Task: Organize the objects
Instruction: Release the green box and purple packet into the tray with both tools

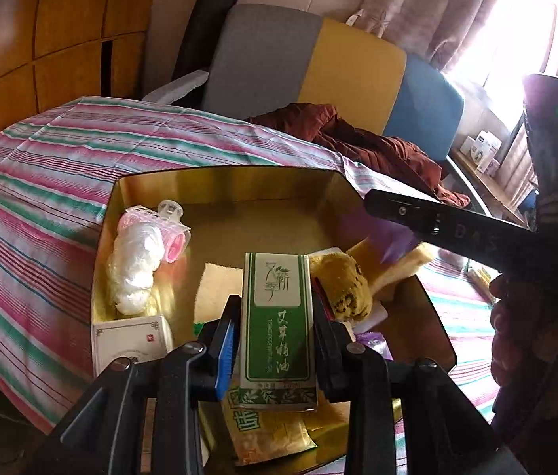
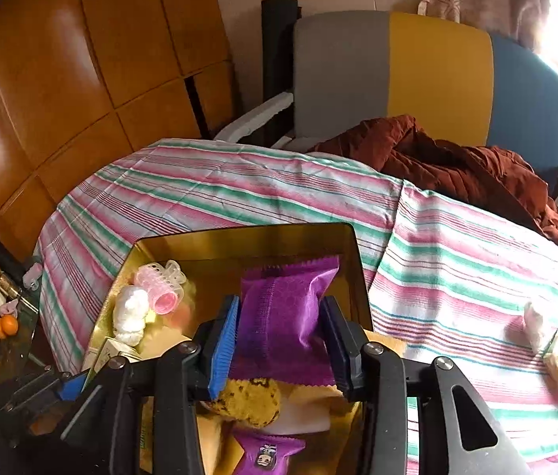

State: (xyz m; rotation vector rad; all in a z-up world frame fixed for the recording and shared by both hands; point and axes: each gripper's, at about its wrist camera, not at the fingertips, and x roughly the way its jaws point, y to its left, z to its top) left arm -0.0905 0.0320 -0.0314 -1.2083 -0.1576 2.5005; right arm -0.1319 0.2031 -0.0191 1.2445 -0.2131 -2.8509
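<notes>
The left gripper (image 1: 275, 332) has its jaws closed on an upright green-and-white box (image 1: 277, 324), held above the gold tin (image 1: 231, 182) on the striped cloth (image 1: 41, 182). The right gripper (image 2: 283, 340) pinches a purple snack packet (image 2: 285, 308) over the same tin. Inside lie a pink hair roller (image 2: 160, 289), a white plastic bundle (image 2: 130, 314) just beside it, a white carton (image 1: 132, 340), a yellow speckled sponge (image 2: 249, 399) and another purple packet (image 2: 265, 453). These crowd the near half of the tin. A rust-brown garment (image 2: 457, 170) lies before the chair (image 2: 437, 75). Two small wrapped items (image 2: 548, 348) sit on the cloth, well apart from the tin.
</notes>
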